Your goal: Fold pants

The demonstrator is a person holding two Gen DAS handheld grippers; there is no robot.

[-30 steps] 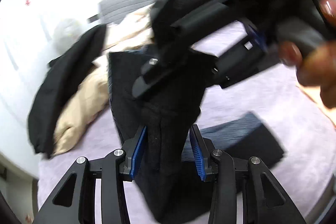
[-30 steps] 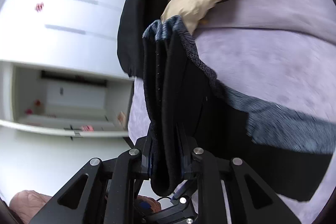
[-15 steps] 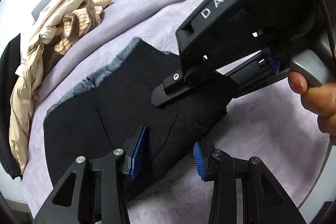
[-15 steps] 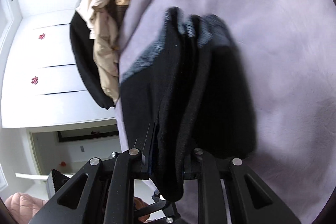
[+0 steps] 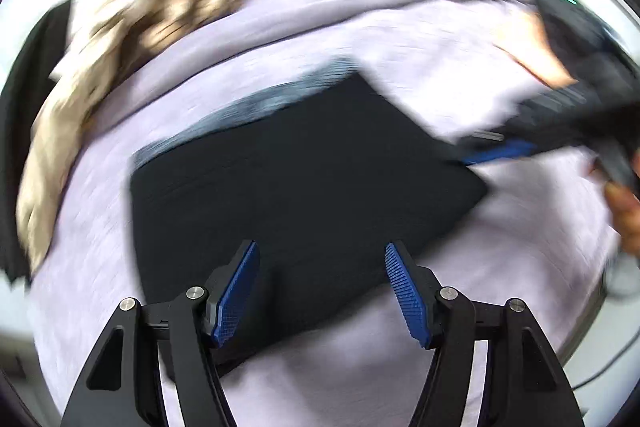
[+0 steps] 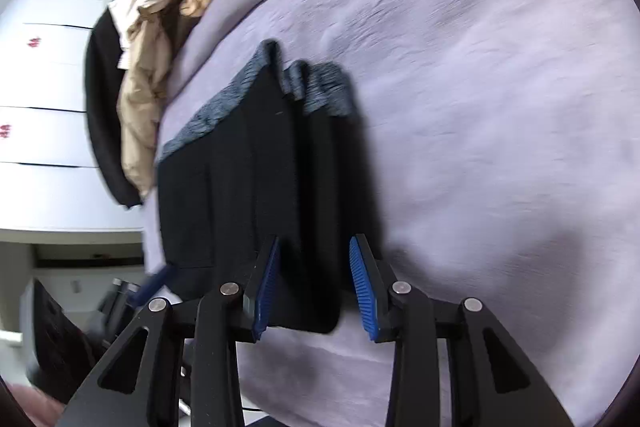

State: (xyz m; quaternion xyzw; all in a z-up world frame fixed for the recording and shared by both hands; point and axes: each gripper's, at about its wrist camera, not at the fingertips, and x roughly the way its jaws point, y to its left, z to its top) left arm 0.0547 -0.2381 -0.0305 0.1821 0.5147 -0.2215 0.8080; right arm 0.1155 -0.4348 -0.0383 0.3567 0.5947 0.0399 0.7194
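The black pants [image 5: 296,179] lie folded into a flat rectangle on the lilac bedspread [image 5: 360,27], with a grey ribbed waistband [image 5: 260,103] along the far edge. My left gripper [image 5: 322,291] is open just above their near edge. In the right wrist view the pants [image 6: 248,187] show stacked layers and the waistband [image 6: 224,111]. My right gripper [image 6: 314,279] is open, its fingers astride the near corner of the fold. The right gripper also shows blurred at the pants' right corner in the left wrist view [image 5: 552,131].
A heap of beige, striped and black clothes [image 5: 120,39] lies at the bed's left side, also seen in the right wrist view [image 6: 160,27]. White wardrobe doors [image 6: 44,107] stand beyond the bed. The left gripper's body [image 6: 128,295] shows at the lower left.
The pants were held up by both grippers a second ago. They now lie folded flat on the bed. Both grippers have opened and let go, and the right one has drawn back.
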